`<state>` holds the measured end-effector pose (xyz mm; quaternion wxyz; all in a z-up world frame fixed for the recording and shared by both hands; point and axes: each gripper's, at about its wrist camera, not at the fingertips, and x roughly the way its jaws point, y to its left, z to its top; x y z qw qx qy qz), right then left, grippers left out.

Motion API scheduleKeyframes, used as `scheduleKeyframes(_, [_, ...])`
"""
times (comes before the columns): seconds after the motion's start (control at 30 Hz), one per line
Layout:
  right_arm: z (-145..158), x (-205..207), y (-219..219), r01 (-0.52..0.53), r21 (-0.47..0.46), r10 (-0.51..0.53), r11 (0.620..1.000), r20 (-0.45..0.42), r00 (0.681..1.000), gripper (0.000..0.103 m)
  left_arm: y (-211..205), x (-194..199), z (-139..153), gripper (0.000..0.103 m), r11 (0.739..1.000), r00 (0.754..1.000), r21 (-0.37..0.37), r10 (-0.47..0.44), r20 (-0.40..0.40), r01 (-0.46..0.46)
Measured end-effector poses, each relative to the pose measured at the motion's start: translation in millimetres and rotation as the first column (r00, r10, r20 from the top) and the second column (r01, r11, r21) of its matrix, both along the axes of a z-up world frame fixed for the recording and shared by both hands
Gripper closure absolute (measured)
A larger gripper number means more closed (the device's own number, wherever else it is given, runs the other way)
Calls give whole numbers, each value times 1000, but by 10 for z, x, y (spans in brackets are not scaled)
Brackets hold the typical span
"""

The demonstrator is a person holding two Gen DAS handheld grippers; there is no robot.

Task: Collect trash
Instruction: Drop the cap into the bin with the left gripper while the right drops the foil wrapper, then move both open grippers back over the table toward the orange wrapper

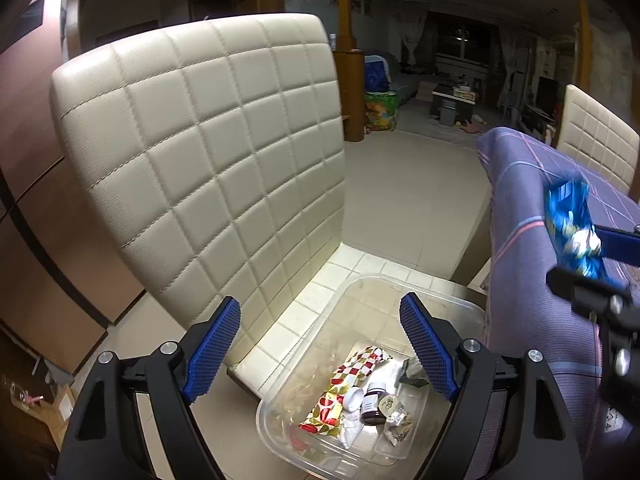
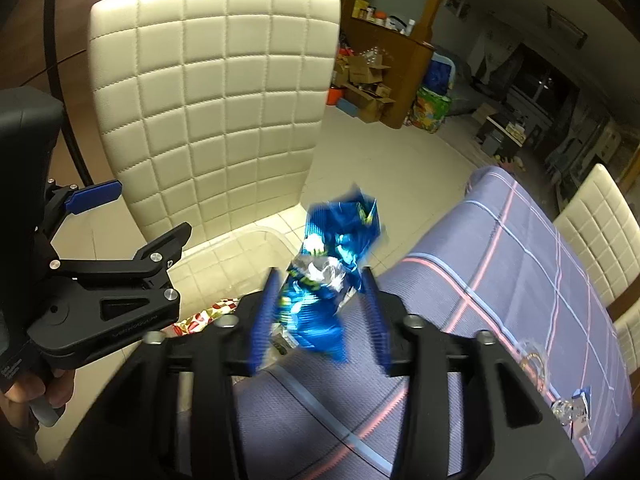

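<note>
Blue crinkled foil wrapper [image 2: 328, 276] loose btwn your right gripper [image 2: 320, 320] jaws, parted | left gripper [image 1: 320, 356] released, empty | step: drop | next: shake wrapper into clear plastic bin [image 1: 460, 312].

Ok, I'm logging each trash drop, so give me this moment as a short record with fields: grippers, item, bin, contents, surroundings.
left gripper: open, empty, above the bin
right gripper: jaws apart, blue wrapper between them; contact unclear
bin: clear plastic tub on the cream chair seat
bin contents: red-checked wrapper, small dark bottle, foil scraps
surroundings: table with purple plaid cloth; more litter on it
</note>
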<state>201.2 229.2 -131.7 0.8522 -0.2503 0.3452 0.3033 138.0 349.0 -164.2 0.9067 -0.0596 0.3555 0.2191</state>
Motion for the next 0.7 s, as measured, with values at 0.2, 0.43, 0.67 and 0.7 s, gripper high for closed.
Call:
scheduleKeyframes(0.2, [72, -58, -97, 19, 16, -20, 1000, 48, 999, 25, -42, -27, 46, 23, 1000, 1000, 1, 0, 1, 0])
scheduleKeyframes(0.43, [127, -95, -482, 89, 31, -90, 996, 43, 995, 25, -359, -63, 234, 23, 998, 998, 19, -62, 14, 61])
scheduleKeyframes(0.67, [171, -181, -1201, 208, 47, -210, 977, 45, 977, 25, -1001, -106, 471, 23, 981, 981, 10, -192, 26, 192])
scheduleKeyframes(0.7, [174, -185, -1307, 226, 49, -228, 973, 46, 973, 25, -1089, -102, 484, 23, 978, 978, 21, -209, 25, 208])
